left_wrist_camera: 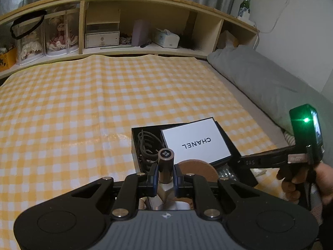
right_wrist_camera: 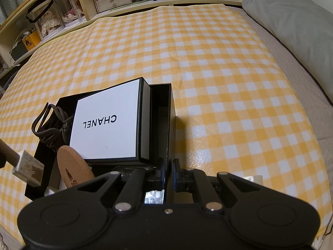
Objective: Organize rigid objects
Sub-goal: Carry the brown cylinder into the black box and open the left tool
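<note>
Left tool (left_wrist_camera: 165, 171) clamped on a small bottle (left_wrist_camera: 165, 162): dark cylindrical cap sticks out past the tips, pale square base sits behind the pads, toward the camera. Bottle hangs over the near left part of the black tray (right_wrist_camera: 173, 112) on the bed (left_wrist_camera: 83, 104).

Right tool (right_wrist_camera: 169, 171) pinched shut on the tray's near wall, one finger inside, one outside.

In the tray, ahead of both tools: white box (right_wrist_camera: 108, 123) tilted across it, cork disc (right_wrist_camera: 72, 169) near-left, dark hair clip (right_wrist_camera: 52, 123) far-left.
</note>
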### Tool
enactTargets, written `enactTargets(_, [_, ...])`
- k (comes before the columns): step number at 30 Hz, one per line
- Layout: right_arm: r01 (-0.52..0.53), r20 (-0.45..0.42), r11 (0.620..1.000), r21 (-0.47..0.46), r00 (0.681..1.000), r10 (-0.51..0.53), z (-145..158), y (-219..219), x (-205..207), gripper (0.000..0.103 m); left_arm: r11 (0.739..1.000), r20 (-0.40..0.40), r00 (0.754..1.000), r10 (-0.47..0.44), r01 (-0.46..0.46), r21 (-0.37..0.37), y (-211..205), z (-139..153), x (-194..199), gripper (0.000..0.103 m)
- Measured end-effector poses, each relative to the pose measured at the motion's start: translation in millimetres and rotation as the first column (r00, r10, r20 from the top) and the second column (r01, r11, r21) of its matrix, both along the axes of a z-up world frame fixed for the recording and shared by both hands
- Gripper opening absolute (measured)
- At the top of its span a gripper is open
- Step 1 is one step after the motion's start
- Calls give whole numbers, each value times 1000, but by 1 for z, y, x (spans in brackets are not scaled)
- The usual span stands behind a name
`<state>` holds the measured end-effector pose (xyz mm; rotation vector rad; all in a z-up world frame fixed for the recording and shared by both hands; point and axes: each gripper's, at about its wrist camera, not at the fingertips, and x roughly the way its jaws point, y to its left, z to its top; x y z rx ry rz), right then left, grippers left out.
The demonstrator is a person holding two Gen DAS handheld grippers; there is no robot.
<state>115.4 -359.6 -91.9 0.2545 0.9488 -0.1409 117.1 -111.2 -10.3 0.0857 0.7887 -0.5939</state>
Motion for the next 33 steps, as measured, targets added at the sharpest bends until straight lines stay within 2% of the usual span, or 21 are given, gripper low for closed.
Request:
enactTargets(5, [0, 0, 1000, 0, 1000, 0, 0, 0, 0, 8, 999, -2, 1000, -20, 20, 44, -1, -6, 6, 14])
enactTargets(11, [0, 0, 1000, 0, 1000, 0, 0, 1, 0, 8, 997, -53, 998, -38, 42, 70, 2, -16, 10, 16])
enactTargets(12, [0, 0, 1000, -1, 1000, 0, 0, 1, 0, 8, 996, -52, 998, -40, 43, 72, 2, -16, 10, 19])
enactTargets(13, [0, 0, 1000, 0, 1000, 0, 0, 1, 0, 9, 996, -51, 998, -39, 42, 72, 2, -15, 9, 29])
enactTargets(15, [2, -1, 1000, -4, 1000, -2, 0, 1, 0, 8, 997, -48, 998, -36, 39, 71, 3, -13, 9, 39])
enactTargets(26, [0, 1, 1000, -3, 1000, 0, 0, 1, 0, 8, 996, -40, 999, -30, 33, 79, 3, -9, 6, 43])
enactTargets(29, [0, 1, 1000, -2, 1000, 0, 0, 2, 0, 8, 998, -16, 999, -35, 36, 58, 5, 0, 2, 56])
enactTargets(31, [0, 1, 1000, -2, 1000, 0, 0, 2, 0, 8, 999, 18, 999, -38, 38, 31, 9, 11, -2, 80])
enactTargets(33, [0, 1, 1000, -2, 1000, 0, 0, 2, 0, 8, 999, 49, 998, -39, 38, 13, 15, 18, -4, 90])
